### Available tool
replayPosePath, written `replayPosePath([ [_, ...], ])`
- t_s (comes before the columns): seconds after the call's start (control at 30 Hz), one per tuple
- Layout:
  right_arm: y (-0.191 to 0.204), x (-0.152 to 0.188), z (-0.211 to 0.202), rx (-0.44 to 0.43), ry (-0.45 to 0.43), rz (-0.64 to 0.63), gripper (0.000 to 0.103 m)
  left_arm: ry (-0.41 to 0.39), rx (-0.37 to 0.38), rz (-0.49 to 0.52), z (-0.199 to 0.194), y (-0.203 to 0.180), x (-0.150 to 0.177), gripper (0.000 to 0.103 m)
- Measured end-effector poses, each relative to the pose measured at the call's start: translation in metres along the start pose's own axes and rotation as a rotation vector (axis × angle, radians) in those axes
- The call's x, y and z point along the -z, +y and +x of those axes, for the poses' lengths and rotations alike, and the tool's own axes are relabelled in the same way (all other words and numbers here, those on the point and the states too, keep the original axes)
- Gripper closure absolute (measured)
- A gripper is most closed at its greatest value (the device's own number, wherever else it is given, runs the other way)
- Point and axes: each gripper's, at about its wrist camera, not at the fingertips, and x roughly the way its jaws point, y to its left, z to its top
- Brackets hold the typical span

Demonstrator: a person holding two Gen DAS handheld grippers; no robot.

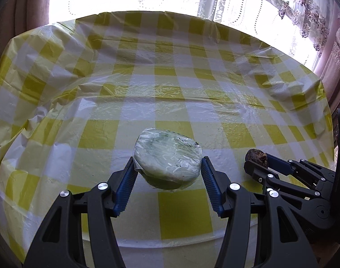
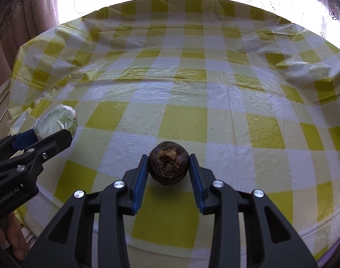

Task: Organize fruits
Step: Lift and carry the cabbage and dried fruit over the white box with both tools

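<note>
A pale green fruit wrapped in clear plastic (image 1: 167, 156) hangs above the checked tablecloth, and my left gripper (image 1: 167, 169) is shut on it, blue pads pressing both sides. In the right wrist view the same wrapped fruit (image 2: 55, 122) shows at the left in the left gripper (image 2: 44, 134). A dark brown wrinkled round fruit (image 2: 168, 164) is clamped between the blue pads of my right gripper (image 2: 168, 167), lifted off the cloth with its shadow below. From the left wrist view that brown fruit (image 1: 257, 157) and the right gripper (image 1: 259, 163) appear at the right.
A round table under a yellow-and-white checked plastic cloth (image 1: 170, 89) fills both views, creased near its far rim. Lace curtains and a bright window (image 1: 248, 4) stand behind it. A person's hand (image 2: 11, 243) shows at the lower left of the right wrist view.
</note>
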Motion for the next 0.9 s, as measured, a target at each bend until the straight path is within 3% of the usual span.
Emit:
replayPosePath([
  [0.9, -0.106, 0.081, -0.115, 0.125, -0.055, 0.134, 0.066, -0.006, 0.147, 0.233, -0.044, -0.134, 0.031, 0.048],
])
